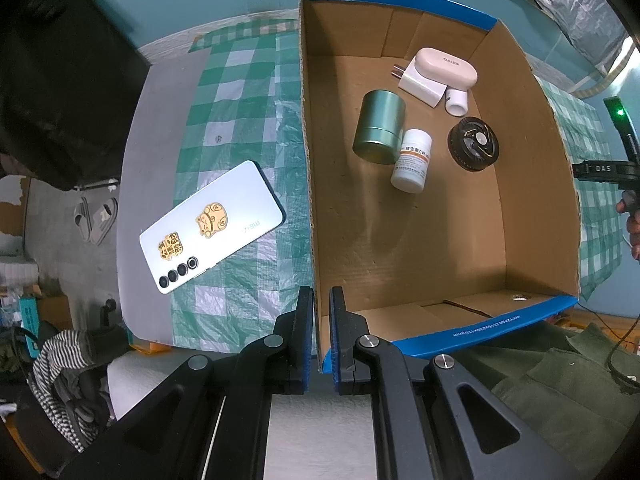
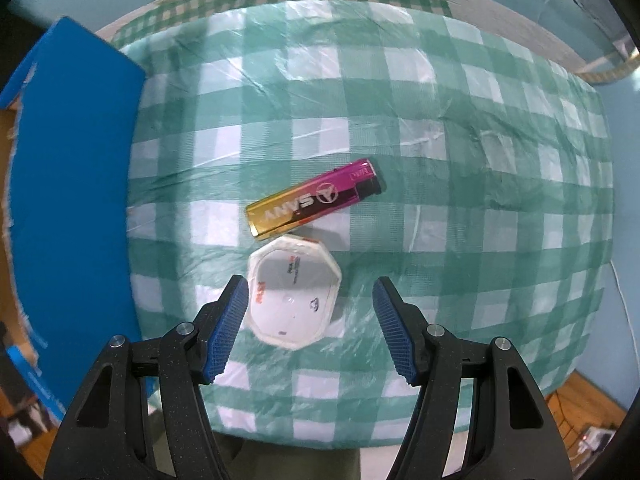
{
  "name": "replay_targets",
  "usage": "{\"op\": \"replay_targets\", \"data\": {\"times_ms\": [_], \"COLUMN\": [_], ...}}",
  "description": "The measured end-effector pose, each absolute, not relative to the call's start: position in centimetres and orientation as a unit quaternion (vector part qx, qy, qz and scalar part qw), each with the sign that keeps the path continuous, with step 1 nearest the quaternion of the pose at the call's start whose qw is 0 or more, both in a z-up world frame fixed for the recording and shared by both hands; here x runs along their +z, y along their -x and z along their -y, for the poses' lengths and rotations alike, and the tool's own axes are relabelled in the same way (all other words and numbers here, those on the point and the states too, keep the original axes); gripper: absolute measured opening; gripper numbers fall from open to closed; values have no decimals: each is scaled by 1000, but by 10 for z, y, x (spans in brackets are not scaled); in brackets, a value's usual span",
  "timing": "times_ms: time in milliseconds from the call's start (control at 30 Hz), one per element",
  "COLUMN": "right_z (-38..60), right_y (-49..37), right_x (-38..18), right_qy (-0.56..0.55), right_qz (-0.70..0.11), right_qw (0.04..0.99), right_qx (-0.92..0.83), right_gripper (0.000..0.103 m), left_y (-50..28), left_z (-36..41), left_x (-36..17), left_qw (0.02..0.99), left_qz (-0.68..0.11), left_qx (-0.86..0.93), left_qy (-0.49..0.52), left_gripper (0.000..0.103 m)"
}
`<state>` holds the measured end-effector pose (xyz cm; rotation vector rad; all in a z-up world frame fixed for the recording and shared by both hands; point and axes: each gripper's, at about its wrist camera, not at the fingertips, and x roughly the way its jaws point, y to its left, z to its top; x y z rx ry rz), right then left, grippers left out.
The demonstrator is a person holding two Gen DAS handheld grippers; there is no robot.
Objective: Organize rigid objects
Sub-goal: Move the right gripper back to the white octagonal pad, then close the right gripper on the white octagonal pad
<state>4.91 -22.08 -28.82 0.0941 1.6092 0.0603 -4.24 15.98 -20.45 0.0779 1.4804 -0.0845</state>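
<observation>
A: Why does the left tool pinch the cardboard box wall?

B: Closed tight on the near corner, it likely steadies the box, where the green tin, pill bottle and others already lie.

A: And the right tool?

B: Half open, holding nothing, it hangs over the white octagonal container on the checked counter, just beside the lighter. The phone waits outside too.
</observation>
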Motion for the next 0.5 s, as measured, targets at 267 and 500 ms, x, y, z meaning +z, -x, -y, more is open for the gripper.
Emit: {"op": "replay_targets", "data": {"times_ms": [267,500], "right_z": [222,213], "right_y": [-56,-55], "right_x": [-304,-314], "right_qy": [-63,-47], "right_qz": [-723,-727], "right_qw": [688,685], "right_qx": [16,12], "right_gripper": [65,65], "left_y": [43,42], "left_z": [-160,-160], "left_x": [-204,-204], "left_qw": [737,738], "left_qz": [-674,-673], "left_qx": [-39,-39], "left_qy": [-35,-36], "left_gripper": [7,7]}}
